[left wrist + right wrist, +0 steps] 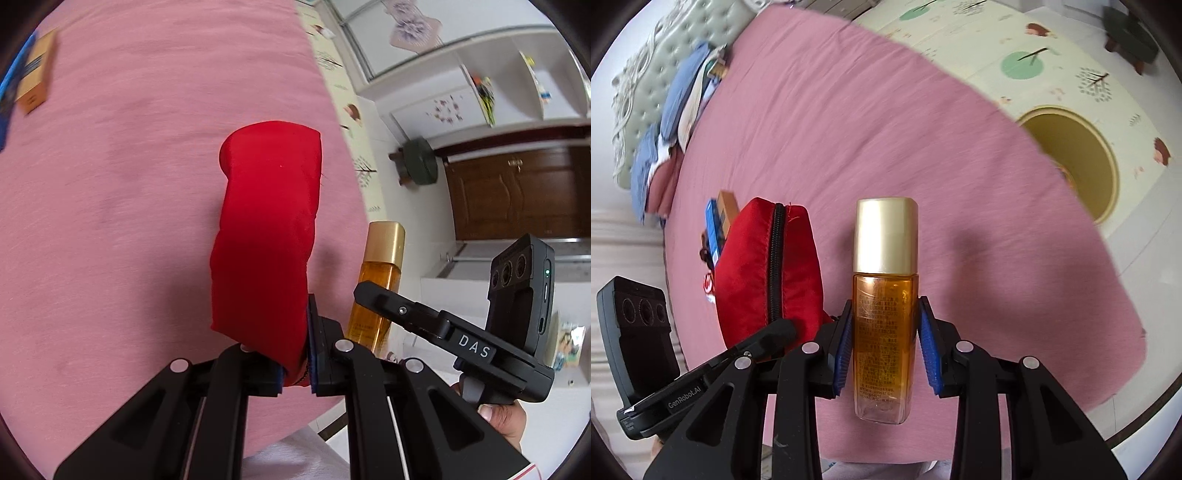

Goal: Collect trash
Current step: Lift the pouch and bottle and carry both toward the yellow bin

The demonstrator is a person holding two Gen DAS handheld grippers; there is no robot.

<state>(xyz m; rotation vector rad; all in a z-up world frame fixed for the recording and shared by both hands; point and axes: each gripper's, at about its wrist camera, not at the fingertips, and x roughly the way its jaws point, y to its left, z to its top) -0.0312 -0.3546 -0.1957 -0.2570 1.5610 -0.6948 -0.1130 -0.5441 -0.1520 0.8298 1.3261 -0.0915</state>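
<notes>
While left fingers [295,363] pinch the red pouch [266,240], right fingers [886,343] clamp the amber bottle [884,314].

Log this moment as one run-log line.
left tool: shut on red zip pouch | right tool: shut on amber bottle with gold cap | both lifted above pink bed

Both views are evenly lit by soft daylight, no glare; soft shadows are cast on the pink bedspread [923,129] right of the amber bottle [885,306] and red pouch [266,236]. Motion blur is seen across bedspread and background, while held items stay sharp. Strong fisheye bending and black vignetting are seen at the edges.
</notes>
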